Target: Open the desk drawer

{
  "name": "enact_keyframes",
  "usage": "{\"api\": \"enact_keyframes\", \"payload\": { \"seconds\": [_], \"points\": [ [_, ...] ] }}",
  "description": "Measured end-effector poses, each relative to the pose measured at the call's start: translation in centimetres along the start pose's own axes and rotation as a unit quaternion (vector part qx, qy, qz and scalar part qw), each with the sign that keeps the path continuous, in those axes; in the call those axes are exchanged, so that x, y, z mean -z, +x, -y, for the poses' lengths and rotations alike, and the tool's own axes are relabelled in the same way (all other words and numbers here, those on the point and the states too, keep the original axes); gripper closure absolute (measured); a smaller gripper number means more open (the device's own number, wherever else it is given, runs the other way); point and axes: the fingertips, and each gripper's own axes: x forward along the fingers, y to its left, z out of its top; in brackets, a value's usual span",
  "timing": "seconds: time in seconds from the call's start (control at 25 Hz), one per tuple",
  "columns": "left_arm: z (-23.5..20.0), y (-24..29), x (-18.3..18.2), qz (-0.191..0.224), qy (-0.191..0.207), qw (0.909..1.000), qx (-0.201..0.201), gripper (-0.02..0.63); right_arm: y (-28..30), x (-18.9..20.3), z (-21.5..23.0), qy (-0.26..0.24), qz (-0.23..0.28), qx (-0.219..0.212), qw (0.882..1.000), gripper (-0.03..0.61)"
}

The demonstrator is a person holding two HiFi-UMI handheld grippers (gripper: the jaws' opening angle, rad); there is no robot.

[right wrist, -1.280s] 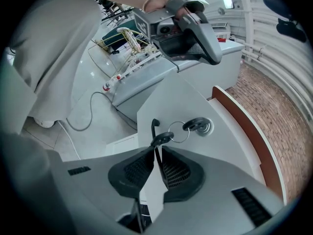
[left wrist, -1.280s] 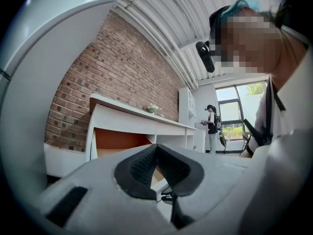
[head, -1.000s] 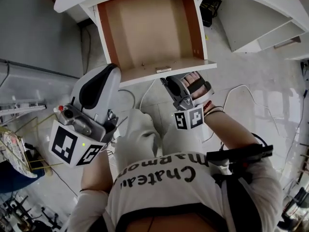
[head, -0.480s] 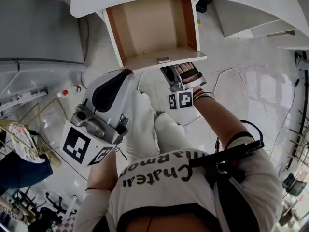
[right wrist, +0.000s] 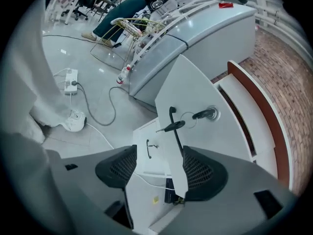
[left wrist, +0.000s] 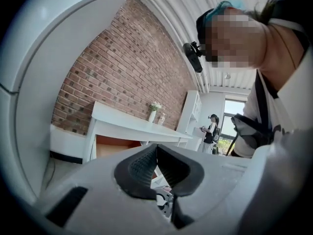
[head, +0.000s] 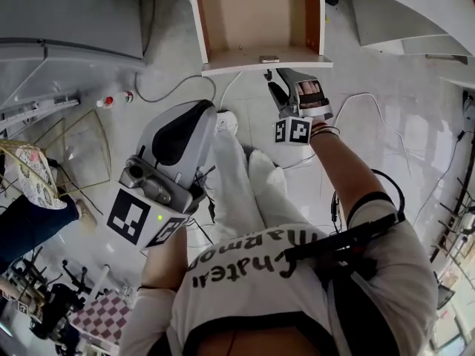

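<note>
The desk drawer [head: 245,67] stands pulled out at the top of the head view, its brown inside bare. In the right gripper view its white front [right wrist: 195,106] carries a thin black handle [right wrist: 174,129] and a key [right wrist: 205,114] in the lock. My right gripper [head: 274,86] hangs just in front of the drawer front. Its jaws [right wrist: 156,168] are opening, with the lower end of the handle between the pads and not pressed. My left gripper [head: 178,143] is held high near my chest, away from the desk. Its pads [left wrist: 156,151] meet with nothing between them.
Cables and a white power strip [right wrist: 71,80] lie on the floor under the desk, with a small bottle [head: 115,100] to the left. A wire rack [head: 67,143] and a seated person's leg [head: 37,213] are at far left. Below the drawer is a white panel with a small handle [right wrist: 148,148].
My right gripper has opened and come off the drawer handle, drawing back a little. The left gripper has risen. The drawer now sits higher in the head view.
</note>
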Motion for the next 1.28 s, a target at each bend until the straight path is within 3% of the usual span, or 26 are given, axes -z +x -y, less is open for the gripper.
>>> {"api": "enact_keyframes", "payload": {
  "seconds": [0.32,0.52,0.68,0.88,1.16,1.28],
  "points": [
    [4.6,0.0,-5.3,0.02,0.004,0.9997,0.011,0.598,-8.2,-1.2,2.4,0.083,-0.008,-0.024,0.996,0.324],
    [7.8,1.0,-10.4,0.031,0.026,0.9988,0.028,0.598,-13.8,-3.3,6.6,0.167,-0.018,-0.033,0.985,0.327],
    [11.7,1.3,-14.4,0.037,0.048,0.9973,0.041,0.598,-18.8,-4.3,11.5,0.231,-0.02,-0.002,0.973,0.456],
    [15.3,0.8,-19.0,0.04,0.063,0.9963,0.043,0.598,-23.6,-6.2,18.4,0.303,0.008,0.037,0.952,0.456],
    [18.9,-0.2,-25.3,0.061,0.068,0.9951,0.037,0.598,-30.0,-9.0,26.8,0.32,0.051,0.061,0.944,0.456],
    [19.7,-0.1,-27.9,0.072,0.077,0.9939,0.032,0.598,-32.0,-9.7,31.1,0.352,0.073,0.064,0.931,0.456]
  ]
}}
